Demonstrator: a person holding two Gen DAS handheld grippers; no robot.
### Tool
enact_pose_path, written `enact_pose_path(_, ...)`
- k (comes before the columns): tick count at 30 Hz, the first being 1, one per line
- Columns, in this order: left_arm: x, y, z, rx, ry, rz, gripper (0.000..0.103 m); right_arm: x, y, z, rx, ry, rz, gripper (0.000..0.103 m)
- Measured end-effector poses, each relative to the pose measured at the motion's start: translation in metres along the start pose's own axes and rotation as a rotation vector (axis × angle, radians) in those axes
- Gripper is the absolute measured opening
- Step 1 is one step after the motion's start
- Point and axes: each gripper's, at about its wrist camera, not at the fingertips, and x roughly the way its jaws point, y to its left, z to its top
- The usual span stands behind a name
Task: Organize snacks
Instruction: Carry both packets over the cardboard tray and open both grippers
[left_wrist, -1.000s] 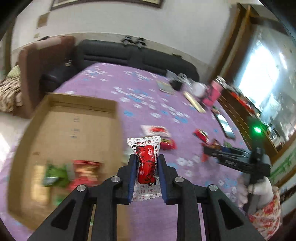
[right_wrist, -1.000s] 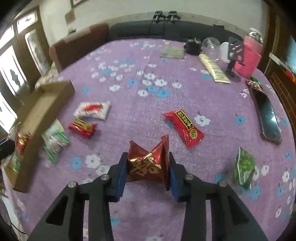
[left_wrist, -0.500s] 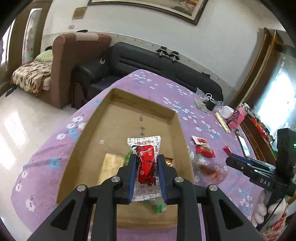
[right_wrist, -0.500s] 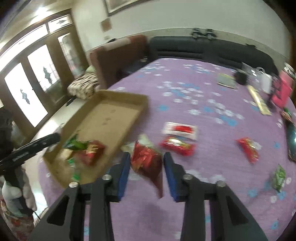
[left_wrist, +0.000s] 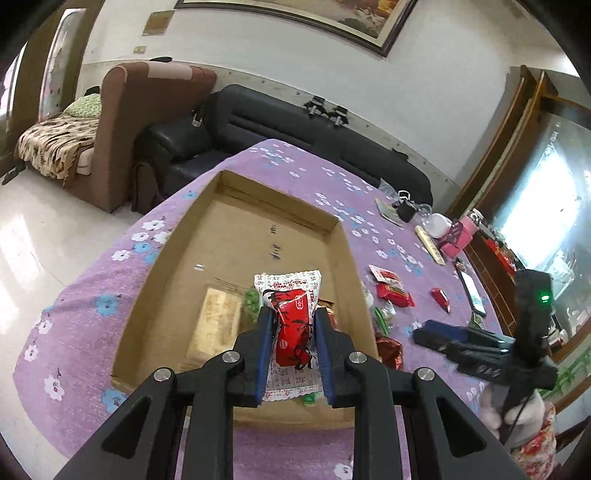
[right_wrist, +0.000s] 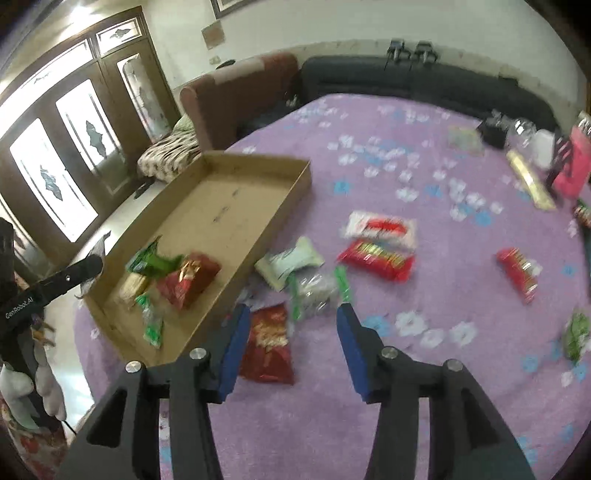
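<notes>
My left claw (left_wrist: 291, 334) pinches a red-white pack (left_wrist: 291, 325) over the box (left_wrist: 236, 221). Right claw (right_wrist: 291, 347) is opening, red pouch (right_wrist: 269, 343) loose on the cloth just outside. Few snacks boxed; about six scattered right.

The surface (right_wrist: 424, 387), under a purple flowered cloth, carries a cardboard tray (right_wrist: 288, 199), scattered snack packets (right_wrist: 376, 254) beside it and clutter (right_wrist: 532, 181) at its far edge.
</notes>
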Motion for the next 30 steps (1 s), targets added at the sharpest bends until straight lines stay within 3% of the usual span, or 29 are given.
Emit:
enact_pose_path(8,-0.008,-0.014,-0.002,0.035,-0.002,-0.012,0.023,0.042,0.02,-0.016,-0.058,0.103,0.008,0.047)
enact_pose_path(9,-0.008,-0.017,-0.003,0.044,-0.002,-0.008,0.023,0.044,0.021,-0.017,-0.055,0.108,0.007,0.042)
enact_pose_path(13,-0.011,-0.021,-0.003,0.07,-0.013,0.017,0.023,0.036,0.02,-0.024,-0.041,0.076,-0.002,0.035)
enact_pose_path(21,-0.007,-0.016,-0.002,0.065,-0.008,0.036,0.023,-0.009,0.015,-0.018,-0.039,-0.023,-0.037,0.034)
enact_pose_path(24,-0.007,-0.011,0.001,0.065,-0.01,0.059,0.023,-0.02,0.023,-0.013,-0.05,-0.046,-0.017,0.034)
enact_pose_path(30,0.001,0.005,0.022,0.082,0.003,0.133,0.023,-0.003,0.055,0.005,-0.099,-0.015,0.054,0.035)
